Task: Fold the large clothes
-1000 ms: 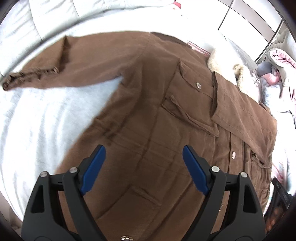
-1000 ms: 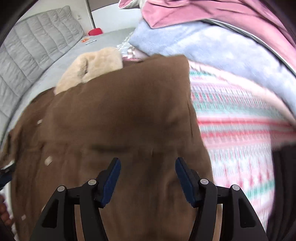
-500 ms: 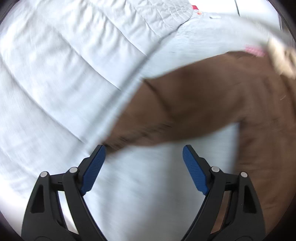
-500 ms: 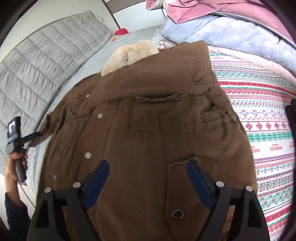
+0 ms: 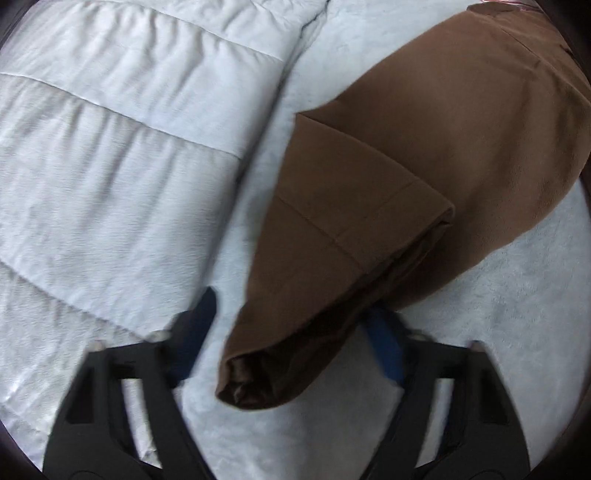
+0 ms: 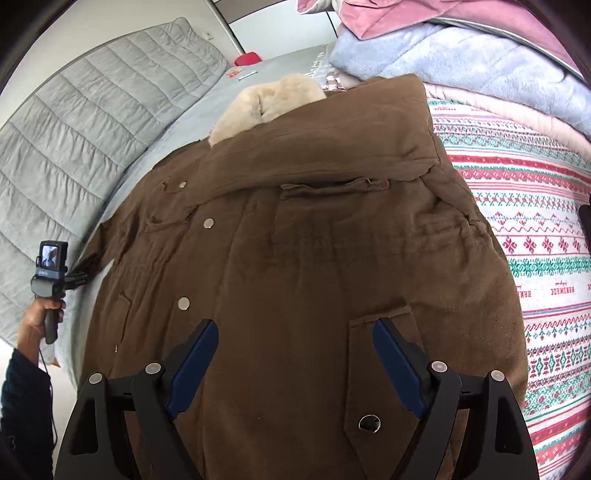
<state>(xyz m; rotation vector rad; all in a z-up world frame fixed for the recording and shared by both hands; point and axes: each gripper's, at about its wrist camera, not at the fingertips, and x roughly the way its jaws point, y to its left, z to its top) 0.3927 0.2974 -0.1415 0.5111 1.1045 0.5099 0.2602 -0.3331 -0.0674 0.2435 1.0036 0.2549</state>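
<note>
A large brown coat [image 6: 314, 229] with a cream fur collar [image 6: 269, 99] lies spread front-up on the bed. One sleeve is folded across its chest. My right gripper [image 6: 295, 325] hovers open over the coat's lower front, beside a flap pocket [image 6: 380, 332], with nothing between its pads. The coat's other sleeve [image 5: 369, 206] stretches over the pale sheet, and its cuff [image 5: 269, 373] lies between the jaws of my left gripper [image 5: 291, 302]. Those jaws are closing; the left pad still stands clear of the cloth. A hand [image 6: 37, 317] holds the left gripper [image 6: 51, 266] at the coat's left edge.
A quilted grey cushion [image 6: 85, 140] runs along the far left side of the bed [image 5: 517, 314]. A patterned red, green and white blanket [image 6: 535, 229] lies right of the coat, under stacked blue [image 6: 443, 55] and pink [image 6: 424, 14] bedding. A red object [image 6: 247, 59] sits far back.
The left gripper swung from over the coat's body to the sleeve end, and its jaws narrowed around the cuff. The right gripper opened wider and drew back from the coat.
</note>
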